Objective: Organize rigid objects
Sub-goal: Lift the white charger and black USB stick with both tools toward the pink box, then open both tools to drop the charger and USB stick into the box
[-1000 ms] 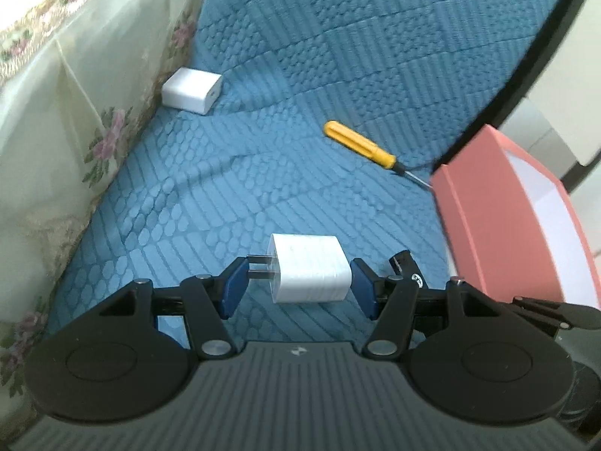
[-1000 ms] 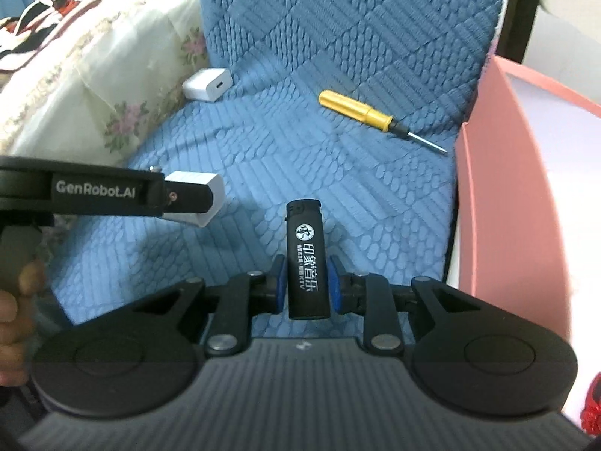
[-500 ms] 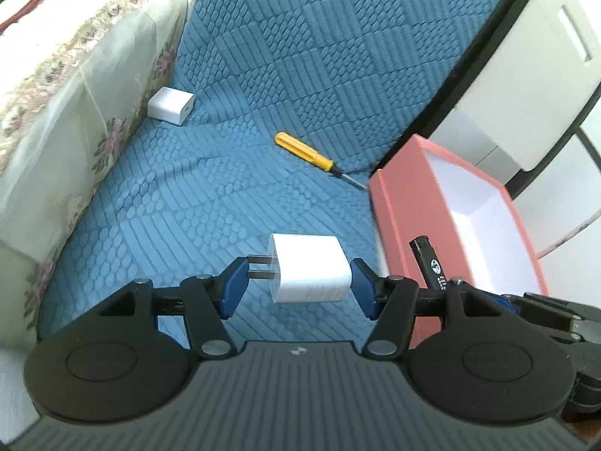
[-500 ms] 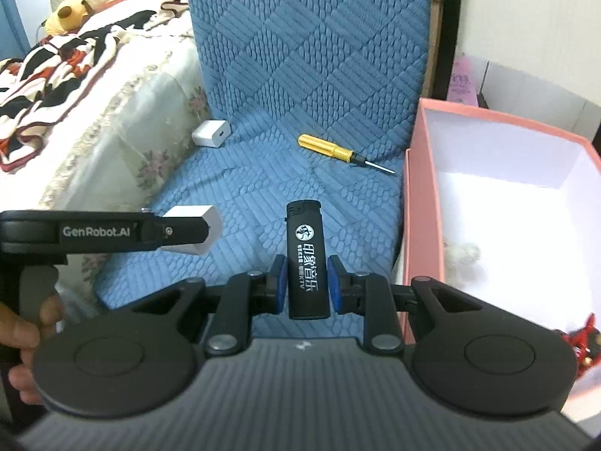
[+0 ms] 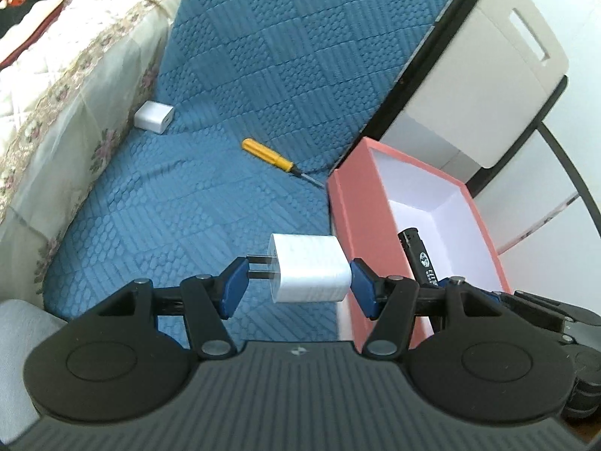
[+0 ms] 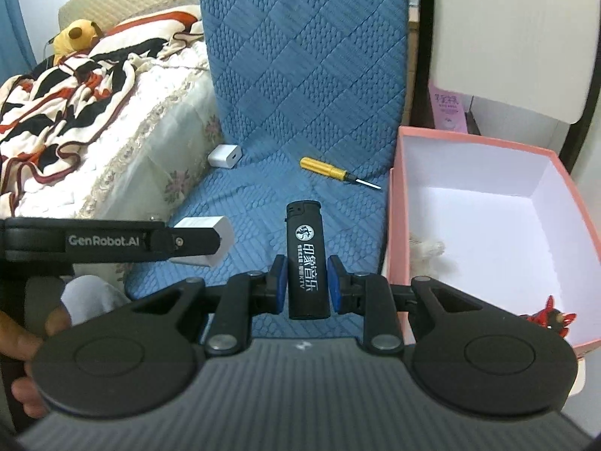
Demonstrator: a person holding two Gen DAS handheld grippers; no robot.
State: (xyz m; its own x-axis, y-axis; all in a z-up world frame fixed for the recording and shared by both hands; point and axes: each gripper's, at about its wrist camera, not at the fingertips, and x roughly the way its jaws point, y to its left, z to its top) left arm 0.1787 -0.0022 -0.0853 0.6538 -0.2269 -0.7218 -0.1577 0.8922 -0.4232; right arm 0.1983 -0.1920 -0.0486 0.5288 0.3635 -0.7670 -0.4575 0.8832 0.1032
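My left gripper [image 5: 298, 283] is shut on a white plug charger [image 5: 308, 268], its prongs against the left pad, held above the blue quilted seat [image 5: 180, 206]. My right gripper [image 6: 306, 282] is shut on a black lighter [image 6: 306, 259] that stands upright between the blue pads. That lighter [image 5: 419, 253] also shows in the left wrist view, over the pink box [image 5: 353, 210]. The left gripper [image 6: 188, 240] with its charger [image 6: 210, 236] appears at the left of the right wrist view. A second white charger [image 6: 224, 156] and a yellow screwdriver [image 6: 330, 171] lie on the seat.
The pink box [image 6: 392, 218], white inside, sits right of the seat and holds a small red toy [image 6: 552, 315] and a pale fuzzy bit [image 6: 428, 248]. A floral bedspread [image 6: 124, 143] with a striped blanket lies left. A white cabinet [image 5: 484, 86] stands behind the box.
Both grippers have risen and pulled back from the seat with their objects held; more of the pink box and the room has come into view.
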